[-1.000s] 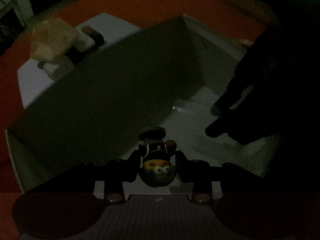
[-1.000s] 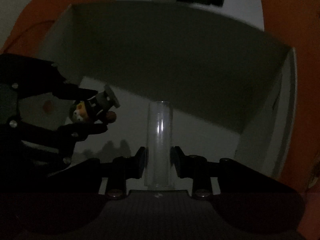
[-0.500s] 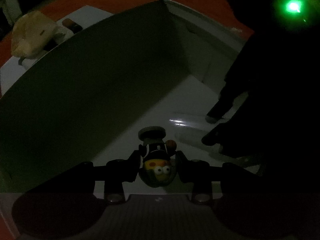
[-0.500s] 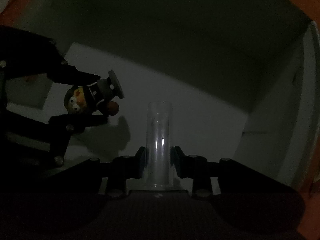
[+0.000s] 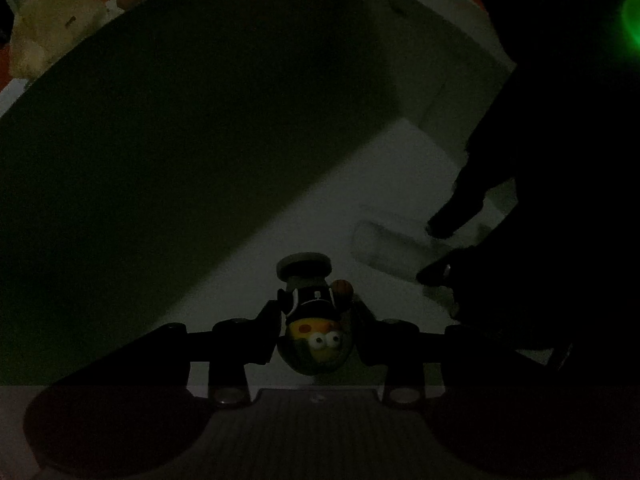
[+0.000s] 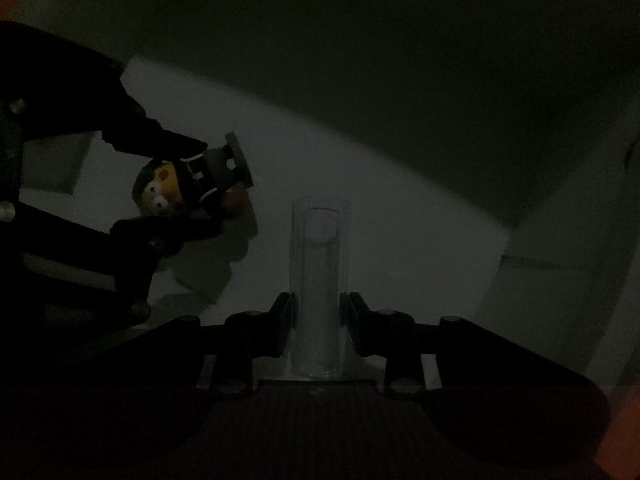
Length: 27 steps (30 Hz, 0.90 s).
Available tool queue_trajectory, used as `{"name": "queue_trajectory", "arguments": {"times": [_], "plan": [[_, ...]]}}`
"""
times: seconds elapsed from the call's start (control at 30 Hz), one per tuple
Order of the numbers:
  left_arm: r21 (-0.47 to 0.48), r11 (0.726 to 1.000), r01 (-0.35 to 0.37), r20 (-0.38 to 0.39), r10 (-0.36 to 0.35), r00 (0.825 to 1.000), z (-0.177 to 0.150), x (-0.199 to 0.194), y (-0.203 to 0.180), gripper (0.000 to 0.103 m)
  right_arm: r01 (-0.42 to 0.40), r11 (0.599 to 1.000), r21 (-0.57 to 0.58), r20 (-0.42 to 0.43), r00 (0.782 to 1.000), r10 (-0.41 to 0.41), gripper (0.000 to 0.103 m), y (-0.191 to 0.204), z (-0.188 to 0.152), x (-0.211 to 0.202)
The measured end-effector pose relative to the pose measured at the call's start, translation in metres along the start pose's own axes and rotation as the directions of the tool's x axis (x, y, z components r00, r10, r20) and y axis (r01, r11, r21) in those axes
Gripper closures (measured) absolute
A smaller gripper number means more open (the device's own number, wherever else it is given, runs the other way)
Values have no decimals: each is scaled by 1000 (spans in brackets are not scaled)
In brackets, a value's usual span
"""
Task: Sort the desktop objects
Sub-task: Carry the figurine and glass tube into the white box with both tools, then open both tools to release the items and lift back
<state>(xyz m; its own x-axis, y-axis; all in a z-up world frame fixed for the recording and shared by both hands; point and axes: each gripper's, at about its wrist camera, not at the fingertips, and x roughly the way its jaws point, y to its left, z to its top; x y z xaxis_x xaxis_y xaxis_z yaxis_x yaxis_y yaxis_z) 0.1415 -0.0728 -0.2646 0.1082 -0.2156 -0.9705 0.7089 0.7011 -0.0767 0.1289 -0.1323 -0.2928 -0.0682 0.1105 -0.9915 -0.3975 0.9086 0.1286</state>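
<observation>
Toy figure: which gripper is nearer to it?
Left. The left gripper clamps the toy figure itself; the right gripper is beside it, holding a clear tube.

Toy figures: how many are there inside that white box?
1. The figure hangs head-up in the left tongs above the box floor, beside the clear tube. The dark corners might hide others.
</observation>
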Motion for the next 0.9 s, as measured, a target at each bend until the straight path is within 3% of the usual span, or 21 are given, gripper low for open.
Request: {"name": "queue_trajectory", "arguments": {"times": [0.6,0.77,0.9], "plan": [[4,1000,-24,66,24,998,-4,-15,2,63,-3,999,44,18,1000,3,54,1,14,2],[-33,999,-17,105,21,994,2,-29,13,63,-18,997,77,42,999,15,54,1,18,-2],[-119,993,0,138,17,990,17,-47,31,63,-37,996,86,113,993,27,54,-5,35,-19]]}}
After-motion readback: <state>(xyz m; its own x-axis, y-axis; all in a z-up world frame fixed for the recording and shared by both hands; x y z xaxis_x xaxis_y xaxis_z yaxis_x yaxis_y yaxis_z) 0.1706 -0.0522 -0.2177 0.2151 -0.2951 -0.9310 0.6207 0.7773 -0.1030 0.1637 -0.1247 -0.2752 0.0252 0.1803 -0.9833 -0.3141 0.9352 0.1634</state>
